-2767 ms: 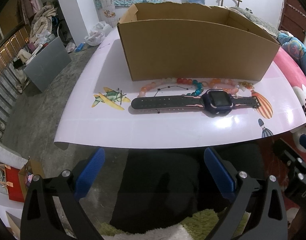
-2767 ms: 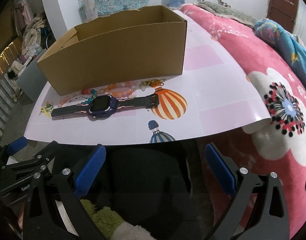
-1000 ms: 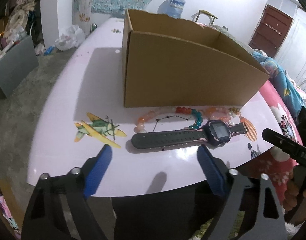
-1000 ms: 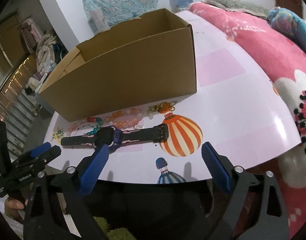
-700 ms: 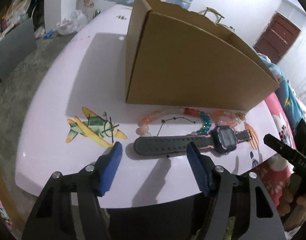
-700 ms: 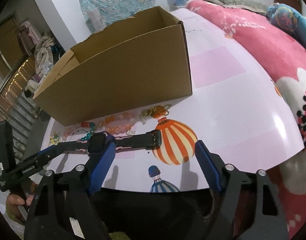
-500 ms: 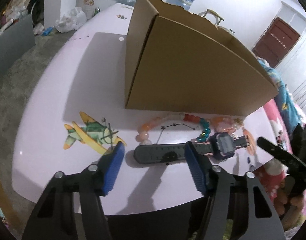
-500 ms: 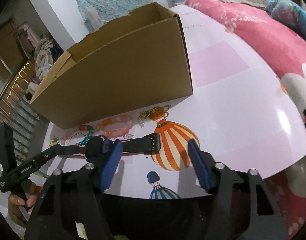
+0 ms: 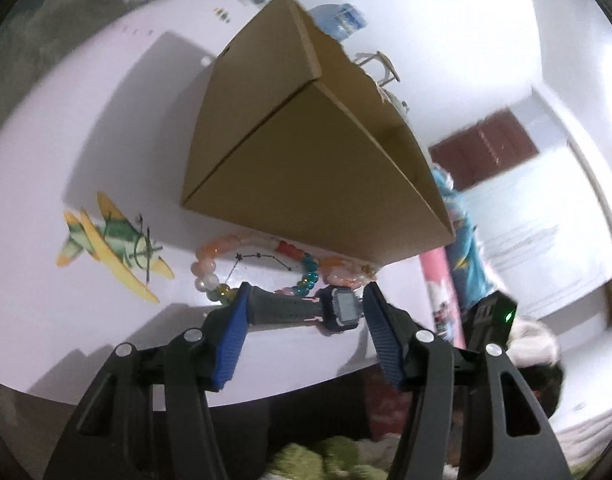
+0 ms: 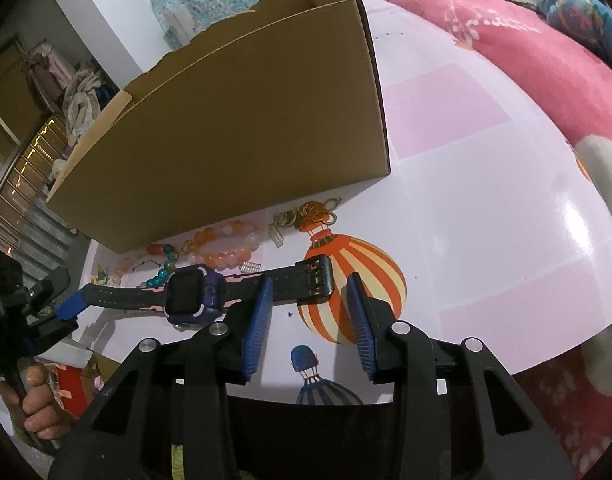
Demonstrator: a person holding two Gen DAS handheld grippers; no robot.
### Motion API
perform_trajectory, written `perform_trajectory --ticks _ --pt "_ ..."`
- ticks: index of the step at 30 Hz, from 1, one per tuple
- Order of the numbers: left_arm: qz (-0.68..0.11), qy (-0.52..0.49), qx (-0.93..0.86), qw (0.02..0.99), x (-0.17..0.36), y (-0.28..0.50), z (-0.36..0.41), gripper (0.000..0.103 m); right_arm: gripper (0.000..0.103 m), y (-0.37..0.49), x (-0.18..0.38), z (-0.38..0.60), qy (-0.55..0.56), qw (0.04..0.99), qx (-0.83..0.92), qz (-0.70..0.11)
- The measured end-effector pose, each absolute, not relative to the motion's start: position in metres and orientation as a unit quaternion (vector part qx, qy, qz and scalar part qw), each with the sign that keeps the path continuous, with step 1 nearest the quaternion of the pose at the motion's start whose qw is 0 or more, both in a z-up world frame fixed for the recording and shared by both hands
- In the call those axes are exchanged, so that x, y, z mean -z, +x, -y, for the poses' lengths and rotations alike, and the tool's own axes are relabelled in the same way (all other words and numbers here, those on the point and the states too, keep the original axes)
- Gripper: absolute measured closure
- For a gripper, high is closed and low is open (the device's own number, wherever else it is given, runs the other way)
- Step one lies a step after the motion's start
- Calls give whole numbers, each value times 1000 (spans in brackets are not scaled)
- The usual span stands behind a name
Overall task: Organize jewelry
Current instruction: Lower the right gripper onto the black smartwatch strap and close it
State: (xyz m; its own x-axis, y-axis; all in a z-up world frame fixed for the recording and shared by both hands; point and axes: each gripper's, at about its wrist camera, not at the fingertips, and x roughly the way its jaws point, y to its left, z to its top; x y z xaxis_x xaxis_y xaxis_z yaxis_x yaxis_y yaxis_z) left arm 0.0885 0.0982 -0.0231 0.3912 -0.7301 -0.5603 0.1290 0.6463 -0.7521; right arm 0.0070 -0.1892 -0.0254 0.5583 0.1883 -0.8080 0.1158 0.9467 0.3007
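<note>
Both sets of fingers have just been closing, still spread, straddling the watch [image 10: 193, 292] flat on the counter [image 10: 486, 208]: left gripper [image 9: 303, 300] over its long strap, right gripper [image 10: 308, 300] over the buckle end. Uneven pinches could twist it, snagging the bead bracelets [image 10: 221, 246] just behind.

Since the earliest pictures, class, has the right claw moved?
Yes. The right claw came forward from the table edge to straddle the watch strap, closing.

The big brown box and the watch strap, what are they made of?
The box looks like plain cardboard: matte brown, with a folded corner seam and a torn-looking top edge. The watch strap looks like soft rubber or silicone, though it could be plastic: dull black, with a row of holes.
</note>
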Motion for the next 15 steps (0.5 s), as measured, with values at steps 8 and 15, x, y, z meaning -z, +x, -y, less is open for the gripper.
perform_trajectory --ticks 8,15 --pt "-481 -241 251 804 18 87 -85 64 79 9 28 190 169 865 -25 -472" --pt "-477 -156 220 837 16 85 -69 82 83 13 24 198 166 868 -12 -469"
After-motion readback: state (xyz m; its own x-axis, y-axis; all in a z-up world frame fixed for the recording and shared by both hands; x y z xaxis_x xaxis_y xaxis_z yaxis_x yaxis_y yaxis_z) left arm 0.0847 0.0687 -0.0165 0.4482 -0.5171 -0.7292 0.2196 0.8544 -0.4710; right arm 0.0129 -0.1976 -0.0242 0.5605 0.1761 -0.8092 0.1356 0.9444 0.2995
